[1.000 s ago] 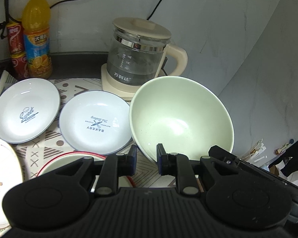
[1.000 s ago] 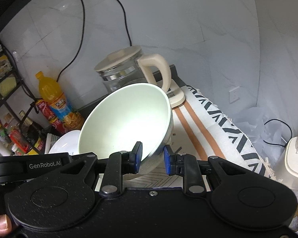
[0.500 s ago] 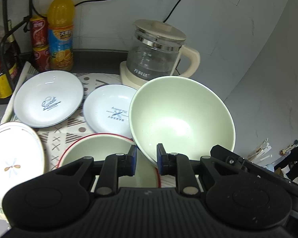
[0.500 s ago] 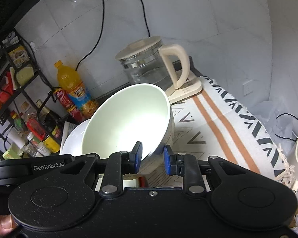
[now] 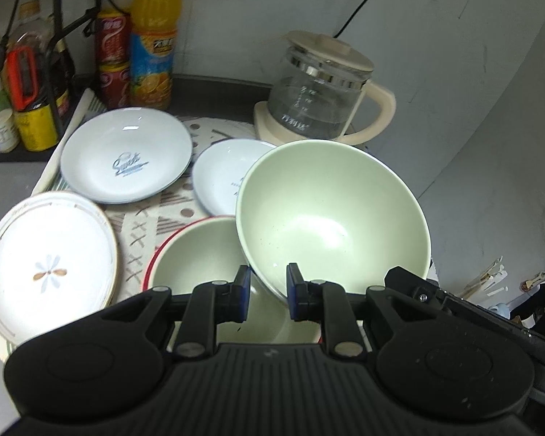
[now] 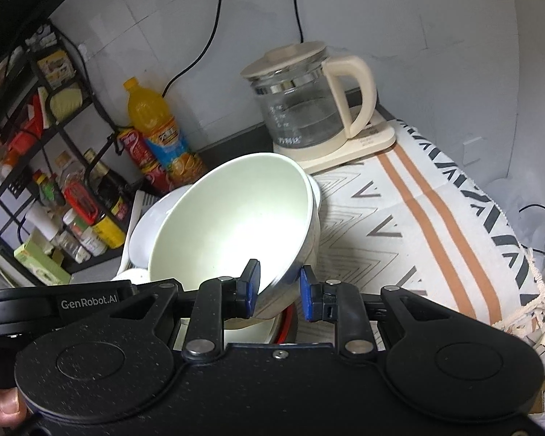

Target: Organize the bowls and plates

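Both grippers hold one pale green bowl (image 5: 332,218) by its rim, tilted, in the air. My left gripper (image 5: 266,292) is shut on its near rim. My right gripper (image 6: 278,289) is shut on the opposite rim of the same bowl (image 6: 232,225). Just below stands a red-rimmed green bowl (image 5: 200,258) on the patterned cloth (image 5: 141,218). Two light blue plates (image 5: 127,156) (image 5: 221,178) lie behind it. A white flower-print plate (image 5: 47,265) lies at the left.
A glass kettle (image 5: 323,98) on a cream base stands at the back. An orange juice bottle (image 5: 152,40), red cans (image 5: 112,43) and a rack of condiment bottles (image 5: 18,83) line the back left. The striped cloth (image 6: 418,218) extends right.
Both grippers carried the pale green bowl back and left. It now hangs over the red-rimmed bowl, which has come fully into view, as has the flower plate.
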A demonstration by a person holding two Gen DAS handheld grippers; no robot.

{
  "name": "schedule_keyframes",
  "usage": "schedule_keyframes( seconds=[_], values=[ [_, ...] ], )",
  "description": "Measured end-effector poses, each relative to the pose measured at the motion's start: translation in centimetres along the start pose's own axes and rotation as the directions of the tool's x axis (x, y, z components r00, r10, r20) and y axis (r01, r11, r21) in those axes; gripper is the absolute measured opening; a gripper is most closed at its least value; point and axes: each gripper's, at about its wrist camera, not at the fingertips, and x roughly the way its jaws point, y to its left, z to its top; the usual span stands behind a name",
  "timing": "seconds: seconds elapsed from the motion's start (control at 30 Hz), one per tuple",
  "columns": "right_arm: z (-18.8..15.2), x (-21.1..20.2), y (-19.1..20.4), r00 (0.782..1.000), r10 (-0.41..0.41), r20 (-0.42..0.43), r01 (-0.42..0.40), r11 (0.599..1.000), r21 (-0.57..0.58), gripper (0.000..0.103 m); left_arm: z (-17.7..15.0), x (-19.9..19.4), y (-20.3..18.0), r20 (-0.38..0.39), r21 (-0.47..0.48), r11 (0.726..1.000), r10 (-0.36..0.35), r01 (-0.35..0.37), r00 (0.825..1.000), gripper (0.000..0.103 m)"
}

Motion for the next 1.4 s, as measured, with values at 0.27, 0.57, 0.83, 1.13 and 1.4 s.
schedule_keyframes(
  seconds=[0.27, 0.57, 0.83, 1.13, 1.4],
  values=[
    [-0.6, 0.0, 1.1, 1.000, 0.020, -0.015, -0.020, 0.999, -0.039, 0.024, -1.0, -0.6, 1.0, -0.003, -0.029, 0.999, 0.025, -0.025, 1.000, 0.018],
    [-1.7, 0.7, 2.3, 0.998, 0.046, -0.041, -0.049, 0.996, -0.077, 0.024, -2.0, -1.2, 2.3, -0.009, -0.056, 0.996, 0.064, -0.064, 0.998, 0.018],
    [-2.9, 2.2, 2.6, 0.994, 0.046, -0.102, -0.054, 0.995, -0.079, 0.024, -2.7, -0.7, 3.5, -0.040, -0.082, 0.993, 0.088, -0.091, 0.995, 0.018],
    [-3.1, 3.1, 2.6, 0.990, 0.051, -0.133, -0.061, 0.996, -0.072, 0.028, -3.2, 0.6, 4.2, -0.082, -0.100, 0.989, 0.098, -0.106, 0.992, 0.020],
    [-2.9, 2.5, 2.6, 0.993, 0.028, -0.117, -0.039, 0.995, -0.094, 0.046, -3.0, 0.8, 4.3, -0.091, -0.083, 0.989, 0.112, -0.120, 0.989, 0.022]
  ],
)
